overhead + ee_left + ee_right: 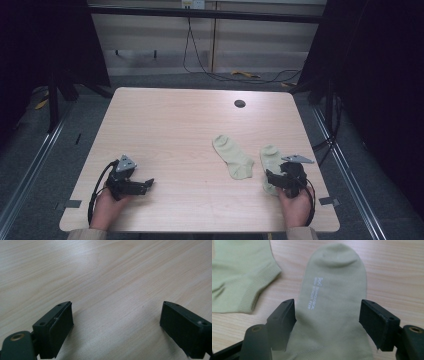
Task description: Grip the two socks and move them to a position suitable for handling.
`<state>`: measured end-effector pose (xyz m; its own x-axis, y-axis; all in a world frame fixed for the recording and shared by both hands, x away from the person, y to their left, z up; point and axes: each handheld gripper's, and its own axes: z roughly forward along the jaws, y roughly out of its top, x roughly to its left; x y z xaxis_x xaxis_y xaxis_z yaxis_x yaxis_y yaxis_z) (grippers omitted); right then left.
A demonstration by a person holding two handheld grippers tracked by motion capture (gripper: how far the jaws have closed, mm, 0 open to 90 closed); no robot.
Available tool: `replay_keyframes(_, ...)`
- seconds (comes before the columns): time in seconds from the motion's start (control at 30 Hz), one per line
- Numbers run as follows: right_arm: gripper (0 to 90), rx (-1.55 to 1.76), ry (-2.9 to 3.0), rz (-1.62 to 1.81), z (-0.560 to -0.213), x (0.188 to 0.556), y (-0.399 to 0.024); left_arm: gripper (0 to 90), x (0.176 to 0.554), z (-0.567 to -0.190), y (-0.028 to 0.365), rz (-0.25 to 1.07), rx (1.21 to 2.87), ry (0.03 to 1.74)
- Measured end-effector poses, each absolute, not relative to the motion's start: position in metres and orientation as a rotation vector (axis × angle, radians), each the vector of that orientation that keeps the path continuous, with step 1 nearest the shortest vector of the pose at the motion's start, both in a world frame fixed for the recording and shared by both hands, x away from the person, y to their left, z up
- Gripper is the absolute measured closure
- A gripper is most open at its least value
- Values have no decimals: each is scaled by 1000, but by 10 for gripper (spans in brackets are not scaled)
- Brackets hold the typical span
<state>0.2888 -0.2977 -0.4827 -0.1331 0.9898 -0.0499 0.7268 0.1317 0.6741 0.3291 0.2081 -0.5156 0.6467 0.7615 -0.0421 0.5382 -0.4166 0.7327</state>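
Two pale green ankle socks lie flat on the light wooden table (170,120). One sock (232,156) (239,272) rests right of centre. The other sock (270,159) (334,277), with small white print along it, lies further right near the front edge. My right gripper (274,181) (327,320) is low over this sock's near end, its jaws apart on either side with the flat, unbunched fabric between and under them. My left gripper (145,185) (116,325) sits at the front left, open over bare wood.
A dark round hole (240,103) sits in the table's far right part. Black cables (200,65) run across the floor beyond the far edge. Metal rails (345,165) flank both sides of the table.
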Motion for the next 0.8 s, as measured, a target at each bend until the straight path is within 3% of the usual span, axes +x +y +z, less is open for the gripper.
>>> replay_keyframes(0.2, 272, 1683, 1938, 677, -490, 294, -295, 110, 329, -516, 208, 386, 2124, 1006)
replay_keyframes(0.3, 335, 1686, 1946, 675, -489, 294, -294, 110, 329, -516, 208, 386, 2124, 1006)
replay_keyframes(0.37, 472, 1685, 1951, 677, -488, 293, -294, 110, 329, -516, 208, 387, 2123, 1005)
replay_keyframes(0.4, 635, 1675, 1961, 678, -486, 292, -295, 110, 329, -516, 208, 386, 2123, 1006)
replay_keyframes(0.47, 716, 1677, 1960, 678, -485, 291, -297, 110, 329, -516, 208, 387, 2123, 1005)
replay_keyframes(0.5, 716, 1677, 1960, 678, -485, 291, -297, 110, 329, -516, 208, 387, 2123, 1005)
replay_keyframes(0.53, 784, 1686, 1954, 695, -485, 291, -301, 110, 329, -516, 208, 385, 2123, 1007)
replay_keyframes(0.8, 834, 1572, 1899, 815, -462, 283, -299, 110, 329, -515, 209, 383, 2130, 1001)
